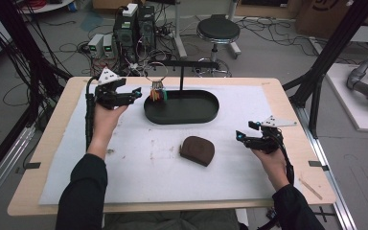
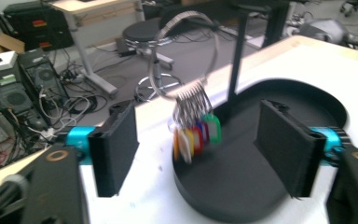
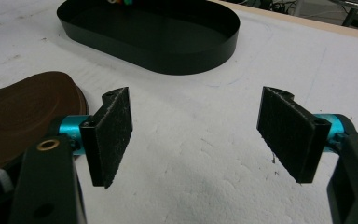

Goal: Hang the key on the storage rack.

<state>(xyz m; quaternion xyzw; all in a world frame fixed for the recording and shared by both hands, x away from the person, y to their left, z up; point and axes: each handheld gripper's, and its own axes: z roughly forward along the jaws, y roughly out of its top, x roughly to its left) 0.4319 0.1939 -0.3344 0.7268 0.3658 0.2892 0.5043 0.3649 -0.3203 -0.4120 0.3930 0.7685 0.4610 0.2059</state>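
A large metal key ring (image 1: 156, 72) hangs from the bar of a black stand (image 1: 182, 63), with several coloured key tags (image 1: 157, 93) dangling over the left end of the black oval tray (image 1: 206, 115). My left gripper (image 1: 138, 92) is just left of the tags, open and holding nothing. In the left gripper view the ring (image 2: 161, 44) and tags (image 2: 193, 135) hang beyond my left gripper (image 2: 200, 144), free of its pads. A brown pouch (image 1: 197, 150) lies on the white mat. My right gripper (image 1: 238, 135) hovers open to the right of the pouch (image 3: 18, 116).
The white mat (image 1: 124, 163) covers most of the wooden table (image 1: 43, 143). Beyond the far edge stand computer cases (image 1: 134, 26), cables and a stool (image 1: 218, 31). Black frame posts (image 1: 333, 45) rise at both sides.
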